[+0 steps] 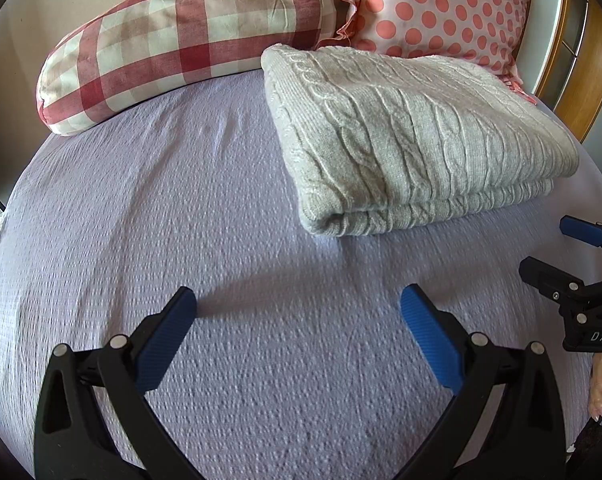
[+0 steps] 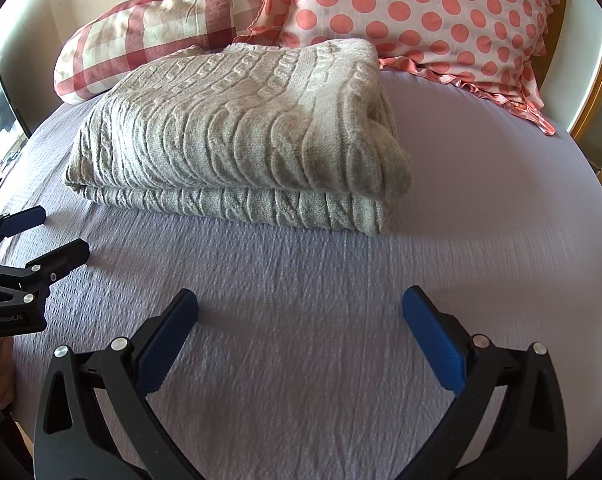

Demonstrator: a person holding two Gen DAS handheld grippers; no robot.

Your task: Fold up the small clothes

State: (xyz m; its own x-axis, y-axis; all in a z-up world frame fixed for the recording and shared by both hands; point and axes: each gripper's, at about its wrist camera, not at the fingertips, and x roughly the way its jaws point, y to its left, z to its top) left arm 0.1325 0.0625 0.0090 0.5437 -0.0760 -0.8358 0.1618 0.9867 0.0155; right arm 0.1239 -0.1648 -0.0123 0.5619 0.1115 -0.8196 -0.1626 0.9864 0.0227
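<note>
The folded cable-knit sweater [image 1: 401, 136] was pale oatmeal grey, its raised cables running in ropes and diamonds. The bedspread [image 1: 221, 240] under it was lilac with a fine waffle weave. One pillow [image 1: 173, 36] was checked in red and cream; the ruffled pillow [image 2: 441, 12] was pale pink with coral dots. Both grippers were black with blue pads [image 2: 433, 340].

Lilac bedspread [image 2: 301, 280], folded knit sweater [image 2: 237, 128], checked bolster [image 1: 181, 40], polka-dot pillow [image 2: 421, 12]
</note>
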